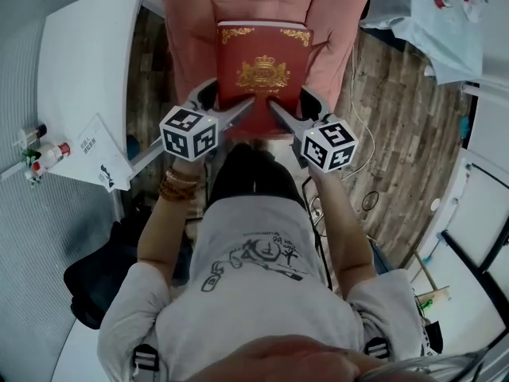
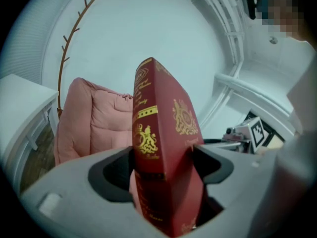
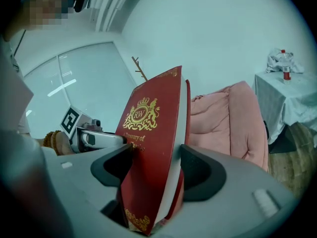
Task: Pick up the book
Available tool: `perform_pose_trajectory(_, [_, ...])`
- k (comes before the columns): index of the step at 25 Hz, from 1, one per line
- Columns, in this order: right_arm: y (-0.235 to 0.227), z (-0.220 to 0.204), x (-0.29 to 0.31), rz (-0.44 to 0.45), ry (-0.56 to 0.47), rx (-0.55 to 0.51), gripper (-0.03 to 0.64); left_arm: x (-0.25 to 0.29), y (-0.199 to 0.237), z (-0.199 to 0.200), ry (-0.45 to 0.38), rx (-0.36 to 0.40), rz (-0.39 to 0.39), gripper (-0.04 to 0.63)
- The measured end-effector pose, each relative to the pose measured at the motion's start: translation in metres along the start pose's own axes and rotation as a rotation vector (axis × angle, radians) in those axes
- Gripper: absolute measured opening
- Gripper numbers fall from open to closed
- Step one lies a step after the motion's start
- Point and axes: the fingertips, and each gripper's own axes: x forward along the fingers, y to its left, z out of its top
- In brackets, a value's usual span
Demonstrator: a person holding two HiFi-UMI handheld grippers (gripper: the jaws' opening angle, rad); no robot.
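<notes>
- At the far left stands a smooth white surface (image 1: 83,54) with a rounded edge. Small red-capped bottles (image 1: 44,153) and a printed white card (image 1: 102,164) sit at its near end.
- The left tool (image 1: 237,111) is smooth grey plastic with dark, cupped pads. Its jaws stand wide and are clamped on the left side of the book (image 1: 262,70). In the left gripper view one pad presses on the spine side and the other on the front cover.
- The book is a thick hardback with a glossy dark red cover, gold corner ornaments and a gold crest in the middle. It is held between the two tools in front of the person's chest, with its cover facing up in the head view.
- Beyond it lies a soft, puffy pink cushion (image 1: 191,30) with stitched seams.
- The right tool (image 1: 280,114) matches the left one. Its jaws are also spread wide and closed on the book's right side, where the pale page edges show between the dark pads in the right gripper view.
- The floor (image 1: 398,126) to the right is grey-brown wooden planks.
- At the far right a surface draped in pale, wrinkled cloth (image 1: 445,30) carries a few small items.
</notes>
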Motion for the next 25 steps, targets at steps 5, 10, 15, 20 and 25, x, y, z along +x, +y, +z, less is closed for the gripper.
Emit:
perform_pose_trajectory(5, [0.025,0.031,-0.030,-0.010,-0.055,-0.037,0.310,-0.023,-0.030,0.026,-0.042,0.020,-0.023,0.371])
perform_pose_trajectory(10, [0.046,0.064,-0.058,-0.023,-0.100,-0.099,0.304,-0.044,-0.061,0.055,-0.109,0.044,-0.036,0.370])
perform_pose_trajectory(15, [0.065,0.097,-0.085,-0.029,-0.156,-0.150,0.304,-0.062,-0.091,0.085,-0.167,0.087,-0.041,0.370])
perform_pose_trajectory(20, [0.091,0.124,-0.110,-0.029,-0.217,-0.202,0.301,-0.086,-0.118,0.111,-0.212,0.141,-0.053,0.370])
perform_pose_trajectory(25, [0.108,0.143,-0.130,-0.033,-0.260,-0.254,0.301,-0.102,-0.140,0.129,-0.252,0.190,-0.050,0.370])
